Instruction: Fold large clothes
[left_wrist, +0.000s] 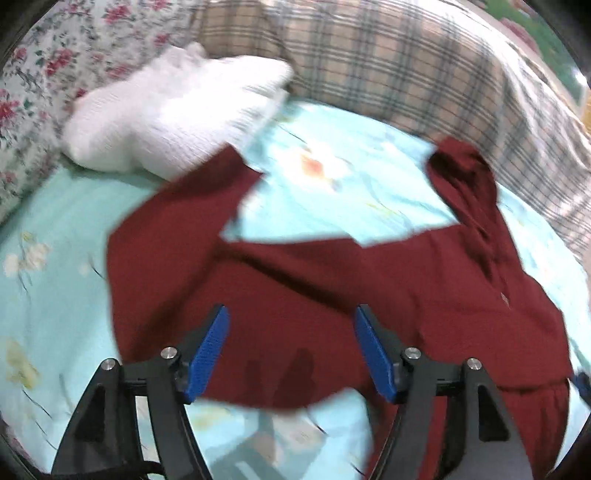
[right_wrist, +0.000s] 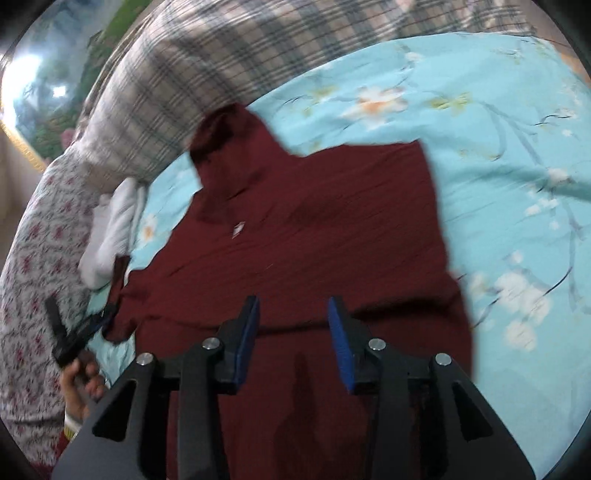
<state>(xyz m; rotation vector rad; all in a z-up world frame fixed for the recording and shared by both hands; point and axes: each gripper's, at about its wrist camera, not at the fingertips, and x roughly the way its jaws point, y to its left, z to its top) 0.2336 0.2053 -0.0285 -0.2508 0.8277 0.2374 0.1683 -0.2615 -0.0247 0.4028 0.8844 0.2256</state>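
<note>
A dark red garment (left_wrist: 314, 280) lies partly folded on a light blue floral bedsheet (left_wrist: 332, 184). In the left wrist view my left gripper (left_wrist: 291, 314) hovers over the garment's lower part with its blue pads (left_wrist: 207, 354) wide apart and nothing between them. In the right wrist view the same red garment (right_wrist: 314, 221) fills the middle, its collar end (right_wrist: 229, 136) pointing toward the pillows. My right gripper (right_wrist: 293, 306) stands above it, jaws parted by a moderate gap, with only cloth seen below them. The left gripper (right_wrist: 70, 336) shows at the left edge, held by a hand (right_wrist: 79, 391).
A folded white knit garment (left_wrist: 166, 110) lies at the far left of the bed, beside the red one. A plaid pillow (left_wrist: 388, 66) and floral bedding (left_wrist: 44, 74) border the sheet at the back. Open blue sheet (right_wrist: 517, 147) extends to the right.
</note>
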